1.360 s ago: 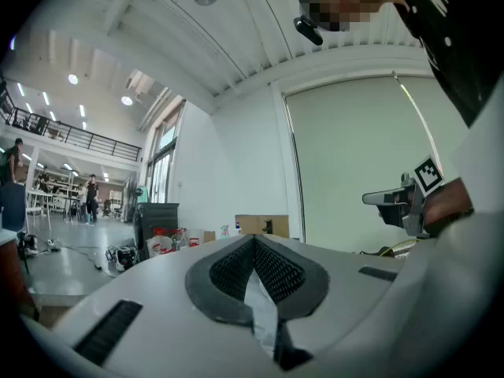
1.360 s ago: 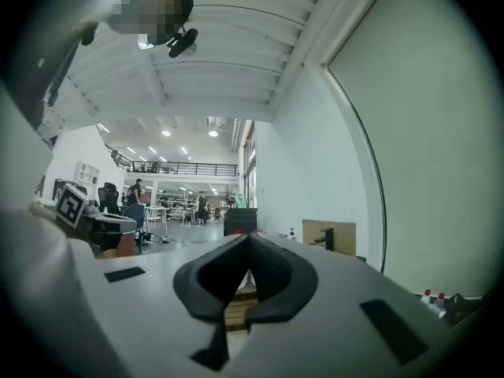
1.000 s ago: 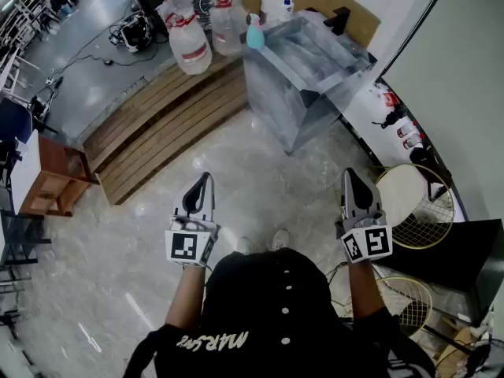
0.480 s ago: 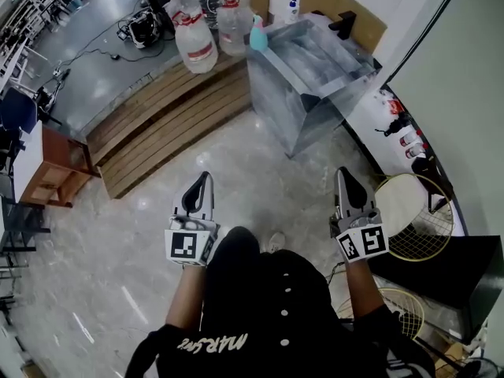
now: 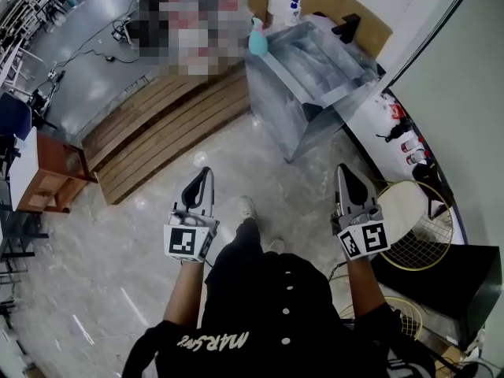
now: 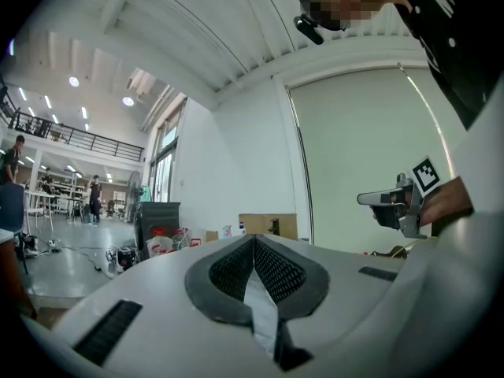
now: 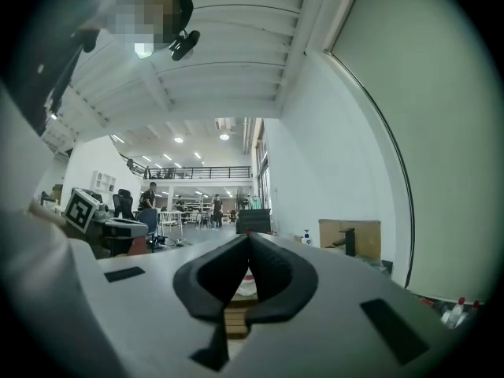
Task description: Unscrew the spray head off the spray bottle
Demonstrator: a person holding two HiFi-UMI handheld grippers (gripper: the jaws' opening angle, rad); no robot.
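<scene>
A teal spray bottle (image 5: 257, 38) stands on the far left corner of a metal counter (image 5: 299, 101), several steps ahead of me. It shows small and far off in the left gripper view as the spray bottle (image 6: 227, 231). My left gripper (image 5: 206, 172) and right gripper (image 5: 343, 169) are held out level over the floor, side by side and well short of the counter. Both are shut with nothing between the jaws: the left gripper (image 6: 253, 239) and the right gripper (image 7: 250, 235) show their pads meeting. A white pump bottle (image 5: 293, 10) stands behind the counter.
A low wooden platform (image 5: 165, 124) lies left of the counter. Racket-like hoops (image 5: 417, 219) and a black box (image 5: 449, 266) sit on the floor at the right, by the wall. A wooden cabinet (image 5: 47, 183) is at the far left. Polished stone floor (image 5: 268, 172) lies between me and the counter.
I have stepped forward: a foot now shows between the grippers, and the counter and platform sit slightly nearer. Both grippers stay shut and level.
</scene>
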